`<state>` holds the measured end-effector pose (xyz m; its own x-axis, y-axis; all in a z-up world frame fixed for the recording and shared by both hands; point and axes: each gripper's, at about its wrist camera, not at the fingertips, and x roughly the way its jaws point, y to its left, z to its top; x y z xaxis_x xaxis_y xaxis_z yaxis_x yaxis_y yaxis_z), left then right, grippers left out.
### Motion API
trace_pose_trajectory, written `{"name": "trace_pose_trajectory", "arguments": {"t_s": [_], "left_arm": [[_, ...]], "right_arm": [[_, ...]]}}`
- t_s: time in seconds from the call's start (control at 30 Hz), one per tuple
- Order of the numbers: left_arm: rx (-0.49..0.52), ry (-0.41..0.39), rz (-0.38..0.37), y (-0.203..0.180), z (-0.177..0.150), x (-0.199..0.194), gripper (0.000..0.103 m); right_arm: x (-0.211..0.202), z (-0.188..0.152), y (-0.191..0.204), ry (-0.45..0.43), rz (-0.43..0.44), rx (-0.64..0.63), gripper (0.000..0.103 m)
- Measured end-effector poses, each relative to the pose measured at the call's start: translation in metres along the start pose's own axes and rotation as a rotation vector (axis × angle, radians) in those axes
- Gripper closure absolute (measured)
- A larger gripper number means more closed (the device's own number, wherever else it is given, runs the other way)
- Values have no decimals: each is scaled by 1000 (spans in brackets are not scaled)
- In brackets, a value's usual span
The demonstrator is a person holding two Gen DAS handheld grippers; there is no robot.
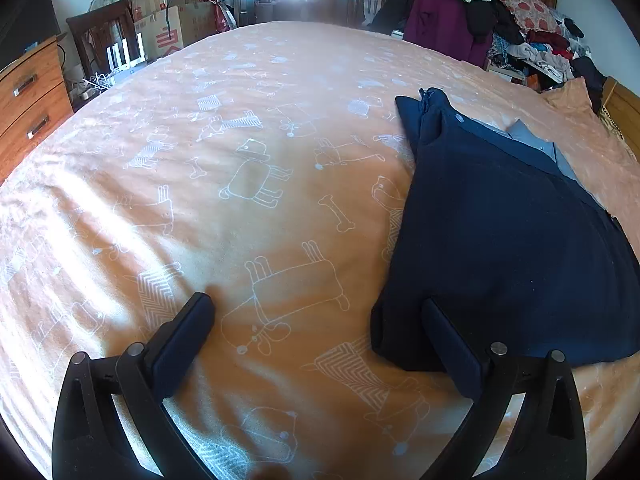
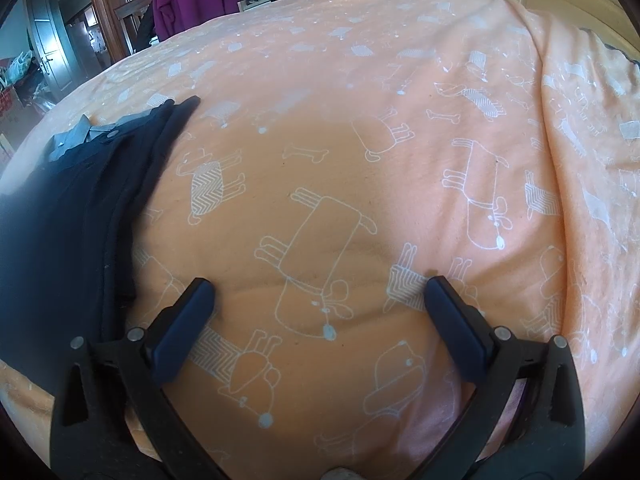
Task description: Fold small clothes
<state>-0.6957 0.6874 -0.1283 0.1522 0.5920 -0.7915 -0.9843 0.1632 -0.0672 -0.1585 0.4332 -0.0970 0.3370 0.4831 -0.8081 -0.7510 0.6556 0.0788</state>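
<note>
My 2 hand-held grippers, left (image 1: 318,306) and right (image 2: 320,286), hang wide open and empty either side of the navy garment (image 1: 500,232) on the bed (image 1: 240,140). It looks soft, limp and light; I'd pinch its near corner. Clutter rings the room.

Bedroom surroundings beyond the tool.
Orange bedspread printed with white outline dogs (image 1: 280,184) beneath the fingers; wooden drawer chest (image 1: 28,104) far left, cardboard boxes (image 1: 168,12) ahead-left, purple hanging coat (image 1: 444,28) ahead-right, heaped clothing (image 1: 536,36) beside it.
</note>
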Motion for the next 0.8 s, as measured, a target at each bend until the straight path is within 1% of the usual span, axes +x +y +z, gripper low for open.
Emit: {"name": "trace_pose_trajectory", "arguments": {"t_s": [0.53, 0.6, 0.7, 0.8], "left_arm": [[-6, -10, -1, 1, 0, 0, 0], [-6, 0, 3, 0, 1, 2, 0], [-5, -9, 13, 0, 1, 1, 0], [-14, -14, 8, 2, 1, 0, 0]], "right_arm": [[0, 0, -1, -3, 0, 0, 0], [-1, 0, -2, -6, 10, 5, 0], [-2, -1, -1, 0, -7, -5, 0], [-2, -1, -3, 1, -5, -6, 0]]}}
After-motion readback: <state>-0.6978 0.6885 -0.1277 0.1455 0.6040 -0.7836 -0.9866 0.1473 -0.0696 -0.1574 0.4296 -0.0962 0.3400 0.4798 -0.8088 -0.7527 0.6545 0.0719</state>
